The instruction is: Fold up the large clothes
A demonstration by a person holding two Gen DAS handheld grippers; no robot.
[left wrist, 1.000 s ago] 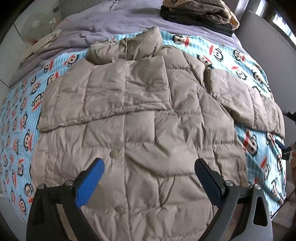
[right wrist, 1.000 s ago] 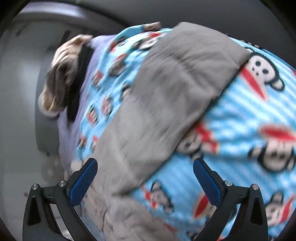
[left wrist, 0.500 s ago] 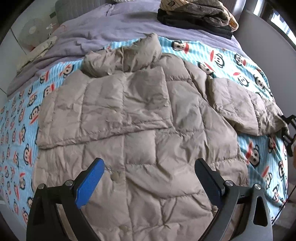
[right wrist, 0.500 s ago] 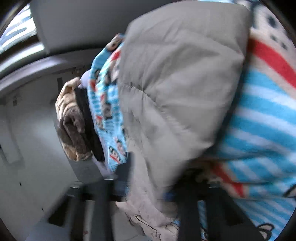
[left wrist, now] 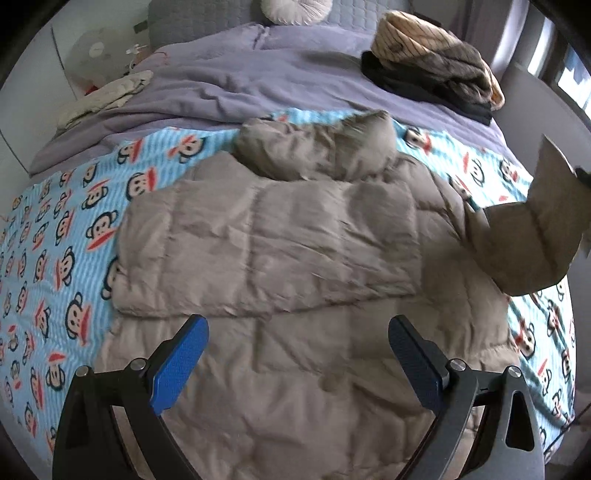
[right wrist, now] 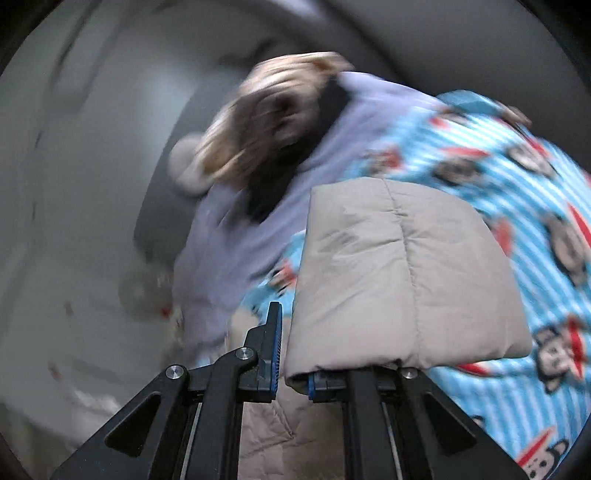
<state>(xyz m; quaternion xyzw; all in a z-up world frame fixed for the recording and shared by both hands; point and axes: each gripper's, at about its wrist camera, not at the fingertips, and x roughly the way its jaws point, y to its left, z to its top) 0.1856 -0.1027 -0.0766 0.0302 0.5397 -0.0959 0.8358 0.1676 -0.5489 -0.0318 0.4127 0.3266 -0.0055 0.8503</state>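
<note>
We see our left gripper point(left wrist: 297, 354) held above the lower body of the one quilted taupe jacket point(left wrist: 295, 266), its two blue-padded fingers point(left wrist: 179, 363) spread wide with nothing between them and pointing up the bed toward the collar. The jacket lies flat on the monkey-print blanket point(left wrist: 66, 236), and we count two sleeves: one folded across the chest, the other sleeve point(left wrist: 532, 236) lifted off the blanket at the right edge of the left wrist view. Our right gripper point(right wrist: 291, 354) has its jaws pinched tight on the cuff end of that raised sleeve, the quilted fabric rising stiffly up from between the pads point(right wrist: 275, 343) in the right wrist view, with the blanket below and beside it. Beyond the blanket a lavender duvet point(left wrist: 258, 77) covers the head of the bed. On it, toward the far right corner, sits one pile of folded clothes point(left wrist: 436, 62), a tan and brown piece on top of a black one. One round white cushion point(left wrist: 295, 9) rests against the headboard. The right wrist view is blurred away from the sleeve, so we cannot tell more there.
</note>
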